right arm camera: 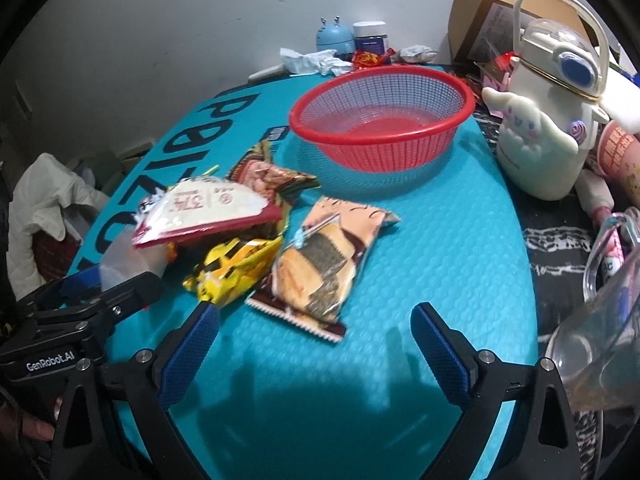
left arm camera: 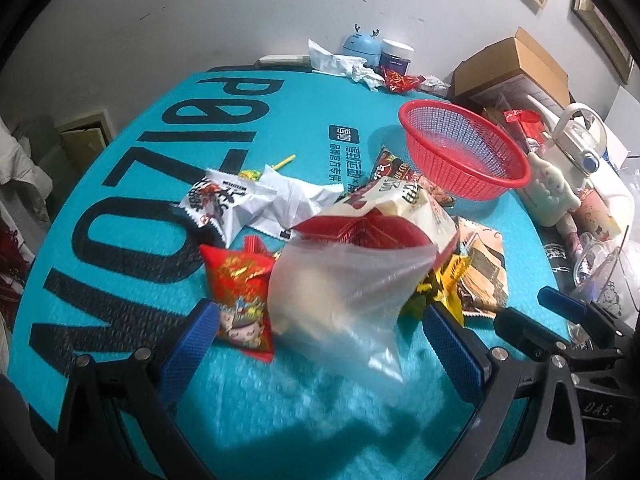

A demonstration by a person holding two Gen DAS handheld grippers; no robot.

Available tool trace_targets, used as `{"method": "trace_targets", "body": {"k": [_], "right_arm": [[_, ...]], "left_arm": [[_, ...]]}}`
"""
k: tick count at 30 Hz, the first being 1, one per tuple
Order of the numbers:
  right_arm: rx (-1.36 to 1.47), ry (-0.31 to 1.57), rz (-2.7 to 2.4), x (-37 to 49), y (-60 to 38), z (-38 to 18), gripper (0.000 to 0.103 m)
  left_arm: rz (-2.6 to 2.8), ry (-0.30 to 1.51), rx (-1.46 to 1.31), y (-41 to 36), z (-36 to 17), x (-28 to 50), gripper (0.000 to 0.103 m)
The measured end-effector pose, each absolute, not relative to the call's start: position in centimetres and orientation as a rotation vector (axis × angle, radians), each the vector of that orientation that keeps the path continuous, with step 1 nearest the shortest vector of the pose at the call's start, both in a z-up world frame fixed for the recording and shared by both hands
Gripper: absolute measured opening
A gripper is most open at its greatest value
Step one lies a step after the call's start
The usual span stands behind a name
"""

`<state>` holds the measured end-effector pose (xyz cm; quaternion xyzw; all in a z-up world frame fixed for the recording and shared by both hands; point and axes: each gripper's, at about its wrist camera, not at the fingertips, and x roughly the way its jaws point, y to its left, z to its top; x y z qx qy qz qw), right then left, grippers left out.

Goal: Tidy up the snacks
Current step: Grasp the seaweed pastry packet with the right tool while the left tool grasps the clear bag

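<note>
Snacks: packets (right arm camera: pixel 316 264) lie heaped at centre left of the right wrist view, on the teal bench (right arm camera: pixel 420 280), not yet sorted.
Basket: red basket (right arm camera: pixel 380 120) sits empty at upper centre, likely the place for them.
Left tool (left arm camera: pixel 320 344): spread around a clear bag (left arm camera: pixel 344 288), pads not pressing.
Right tool (right arm camera: pixel 316 340): spread, jaws closing slightly, nothing between them.

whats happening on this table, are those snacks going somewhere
A person holds a gripper in each hand over a heap of snack packets on a teal mat. The left gripper has its jaws open around a clear plastic bag; the right gripper is open just short of a seaweed cracker packet. The red basket is empty.
</note>
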<state>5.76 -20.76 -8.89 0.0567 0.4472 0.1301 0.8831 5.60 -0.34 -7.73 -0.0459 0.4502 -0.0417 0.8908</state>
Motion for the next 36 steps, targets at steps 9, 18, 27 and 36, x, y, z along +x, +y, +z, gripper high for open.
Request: {"method": "trace_targets", "body": {"k": [9,18,27,36], "right_arm": [[0.113,0.962,0.241,8.2,-21.1,-10.3,0.085],[0.086,0.966,0.262,9.2,-19.6,-11.1,0.082],[0.036,0.944,0.266,8.2,-19.2,-11.3,0.054],[0.036,0.987,0.293,5.3,-20.5,-11.2,0.054]], "left_arm": [[-0.042,0.903,0.017,-1.2,-8.2,6.9,0.074],[-0.069,0.900,0.042,-1.4,-8.2,6.7,0.044],[-0.087,0.883,0.028,-1.6,-7.6,5.2,0.043],[-0.128,0.895,0.011,-2.2,-7.7,3.2,0.043]]}}
